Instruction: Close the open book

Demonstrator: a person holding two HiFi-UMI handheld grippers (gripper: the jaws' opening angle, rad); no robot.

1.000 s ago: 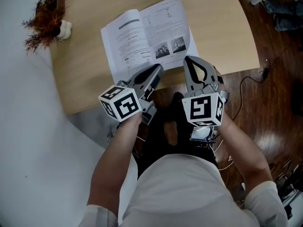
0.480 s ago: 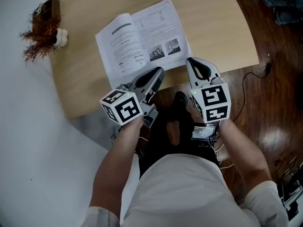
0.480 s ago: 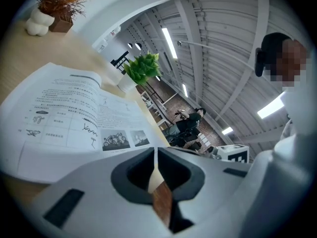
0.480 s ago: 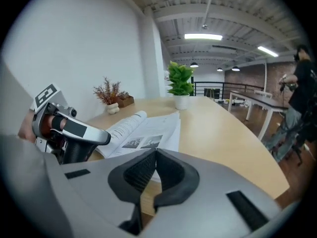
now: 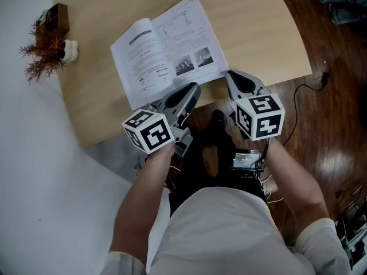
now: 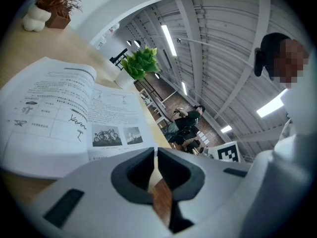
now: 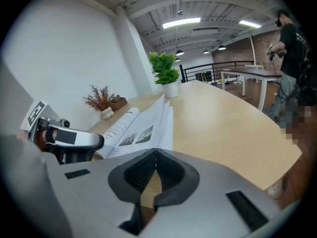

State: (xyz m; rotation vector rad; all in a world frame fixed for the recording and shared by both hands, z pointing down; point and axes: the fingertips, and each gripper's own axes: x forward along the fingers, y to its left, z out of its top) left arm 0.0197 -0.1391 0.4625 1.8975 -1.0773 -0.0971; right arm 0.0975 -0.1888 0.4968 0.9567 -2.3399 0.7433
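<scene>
book point(image 5: 166, 47) open flat, pages up, resting on pale wooden table point(image 5: 258, 33). left gripper point(image 5: 194, 89) just off the book's near edge, jaws pressed together with nothing between. right gripper point(image 5: 231, 75) just beside the book's near right corner, jaws likewise closed and empty. dried reddish plant point(image 5: 41, 50) well apart from the book, off its left side. small white ornament point(image 5: 69, 49) just book-side of that plant.

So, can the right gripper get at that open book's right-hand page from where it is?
Probably yes. The right gripper sits at the near edge of the table, just off the right page of the open book, with only bare wood between them. Its jaws are shut and empty.
</scene>
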